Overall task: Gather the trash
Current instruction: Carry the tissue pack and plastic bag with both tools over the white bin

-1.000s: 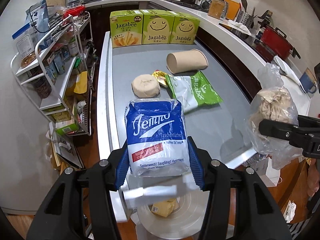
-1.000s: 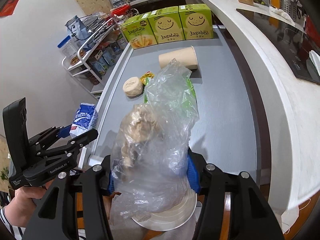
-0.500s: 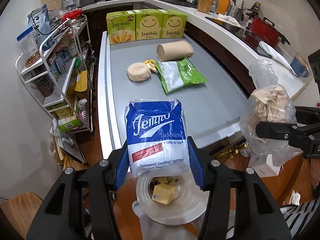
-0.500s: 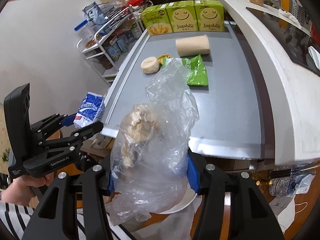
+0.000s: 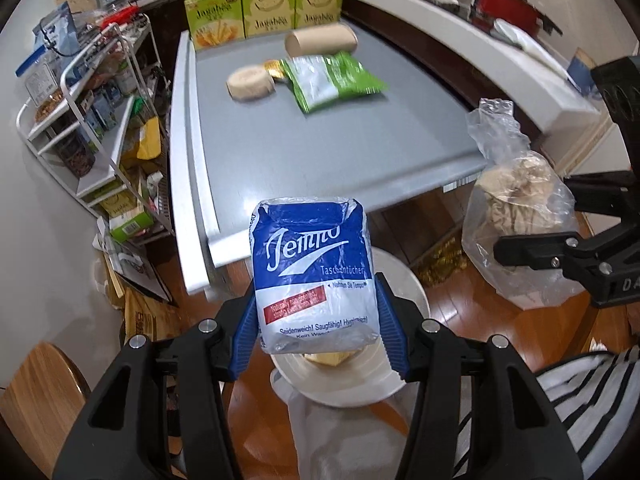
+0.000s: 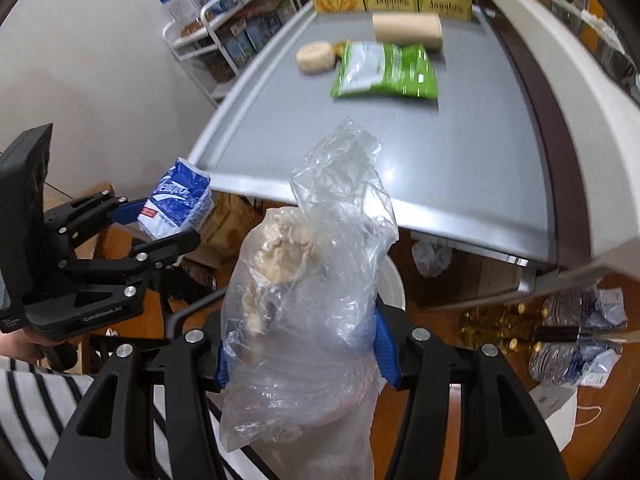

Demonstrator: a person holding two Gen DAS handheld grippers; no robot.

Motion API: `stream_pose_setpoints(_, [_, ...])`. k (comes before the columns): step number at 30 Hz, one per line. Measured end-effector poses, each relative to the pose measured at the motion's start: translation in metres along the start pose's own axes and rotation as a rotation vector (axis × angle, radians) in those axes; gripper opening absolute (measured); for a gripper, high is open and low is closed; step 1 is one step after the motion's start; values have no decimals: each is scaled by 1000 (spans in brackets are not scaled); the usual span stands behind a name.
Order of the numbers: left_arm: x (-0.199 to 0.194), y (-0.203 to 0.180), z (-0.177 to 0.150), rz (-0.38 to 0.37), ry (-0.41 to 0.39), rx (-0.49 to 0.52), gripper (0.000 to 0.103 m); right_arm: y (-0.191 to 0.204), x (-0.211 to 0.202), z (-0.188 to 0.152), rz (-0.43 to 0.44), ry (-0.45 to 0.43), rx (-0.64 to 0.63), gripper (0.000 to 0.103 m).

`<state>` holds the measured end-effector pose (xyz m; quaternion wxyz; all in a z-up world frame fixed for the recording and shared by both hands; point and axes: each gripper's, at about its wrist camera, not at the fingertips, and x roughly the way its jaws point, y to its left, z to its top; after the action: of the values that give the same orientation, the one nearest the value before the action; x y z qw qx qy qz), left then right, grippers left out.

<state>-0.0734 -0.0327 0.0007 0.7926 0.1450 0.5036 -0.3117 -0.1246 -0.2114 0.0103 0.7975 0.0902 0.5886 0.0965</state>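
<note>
Left gripper (image 5: 316, 320) jaws clamped on blue Tempo "Taschentücher" tissue pack (image 5: 314, 276); right gripper (image 6: 300, 344) jaws clamped on clear plastic bag (image 6: 316, 280); three green Jagabee boxes (image 5: 264, 8) on desk (image 5: 320, 152).

- My right gripper (image 6: 300, 354) is pinching a clear plastic bag (image 6: 308, 280) of crumpled brown paper.
- My left gripper (image 6: 160, 224) is gripping a blue tissue pack (image 6: 176, 204) beside the counter's (image 6: 460, 168) near edge.

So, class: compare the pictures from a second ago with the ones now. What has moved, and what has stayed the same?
Both grippers pulled back off the grey counter and sank over the white bin on the floor. The left gripper still clamps the blue Tempo tissue pack; the right gripper still clamps the clear plastic bag of crumpled paper. Nothing was let go. The green packet and paper cup lie unmoved.
</note>
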Motion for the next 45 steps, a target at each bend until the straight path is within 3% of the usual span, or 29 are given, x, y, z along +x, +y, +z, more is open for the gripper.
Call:
stream_pose_setpoints(19, [58, -15, -48, -15, 202, 62, 54, -18, 88, -34, -64, 220, -19, 53])
stream_pose_setpoints(30, [81, -17, -48, -6, 229, 47, 54, -11, 109, -33, -78, 224, -27, 53])
stream_pose_setpoints(45, [92, -17, -40, 7, 241, 45, 54, -16, 127, -29, -114, 212, 54, 53])
